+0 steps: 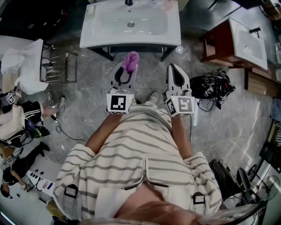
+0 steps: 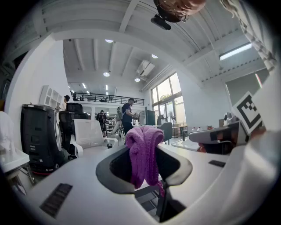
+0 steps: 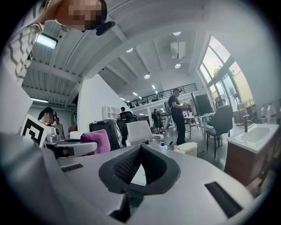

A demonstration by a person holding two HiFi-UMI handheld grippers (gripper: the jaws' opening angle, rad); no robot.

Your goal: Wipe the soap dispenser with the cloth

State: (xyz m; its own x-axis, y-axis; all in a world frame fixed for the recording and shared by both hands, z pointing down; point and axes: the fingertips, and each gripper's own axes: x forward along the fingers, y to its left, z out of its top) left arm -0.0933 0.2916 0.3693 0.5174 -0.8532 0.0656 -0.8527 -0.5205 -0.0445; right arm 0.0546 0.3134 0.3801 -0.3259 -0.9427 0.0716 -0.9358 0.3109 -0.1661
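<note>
In the head view both grippers are held level at waist height, pointing toward a white washbasin (image 1: 173,26). My left gripper (image 1: 130,66) is shut on a purple cloth (image 1: 131,60), which bunches over its tips. In the left gripper view the cloth (image 2: 142,151) hangs folded between the closed jaws of that gripper (image 2: 144,132). My right gripper (image 1: 176,69) is beside it, shut and holding nothing. In the right gripper view its black pads meet at the tip (image 3: 140,148), and the cloth (image 3: 95,141) shows at the left. I cannot pick out a soap dispenser for certain.
A dark faucet (image 1: 128,2) stands at the basin's back edge, and black legs support the basin. A wooden cabinet (image 1: 219,44) with a second basin is at the right. Black gear and cables (image 1: 213,88) lie on the floor. A rack with white cloths (image 1: 26,66) stands at the left, near seated people.
</note>
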